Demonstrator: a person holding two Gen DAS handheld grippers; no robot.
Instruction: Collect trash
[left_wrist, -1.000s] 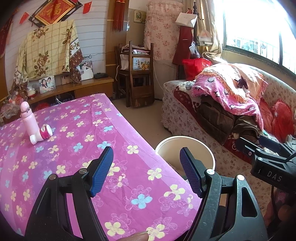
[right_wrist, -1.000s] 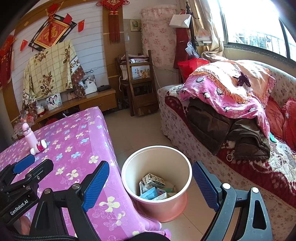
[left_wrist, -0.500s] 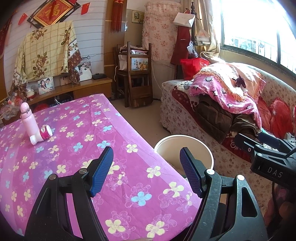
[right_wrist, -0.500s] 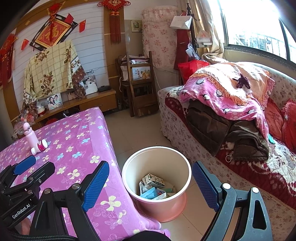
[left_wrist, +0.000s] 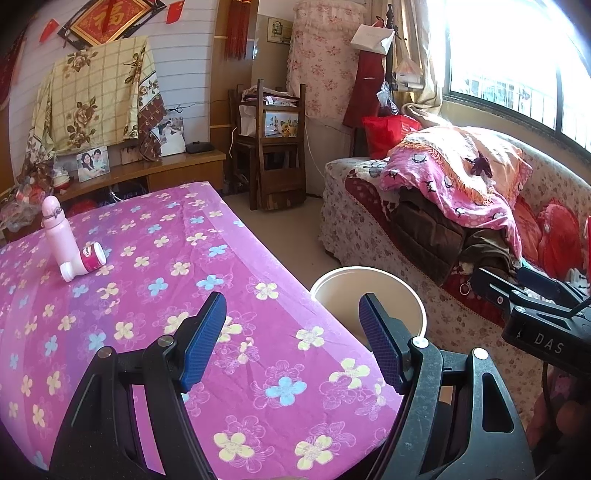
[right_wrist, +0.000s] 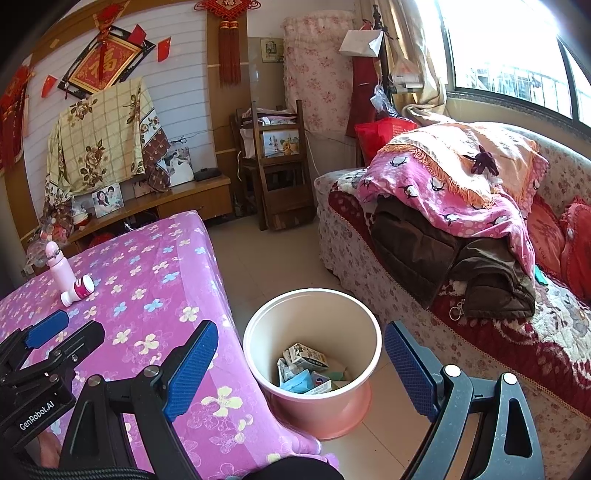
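Observation:
A pink bin (right_wrist: 364, 334) stands on the floor between the table and the sofa; its rim also shows in the left wrist view (left_wrist: 413, 295). Inside lie several small cartons and wrappers (right_wrist: 306, 365). My left gripper (left_wrist: 293, 334) is open and empty above the near corner of the pink flowered table (left_wrist: 147, 295). My right gripper (right_wrist: 301, 365) is open and empty, held over the bin. A pink bottle (left_wrist: 55, 230) stands at the table's far left, with a small pink and white bottle (left_wrist: 83, 264) lying against it.
A sofa (right_wrist: 480, 295) piled with blankets and clothes runs along the right under the window. A wooden chair (right_wrist: 280, 173) and a low cabinet (right_wrist: 177, 199) stand at the back wall. Tiled floor (right_wrist: 273, 258) lies between table and sofa.
Both views have shifted only slightly. Both grippers stay open and empty, and the bin and bottles have not moved.

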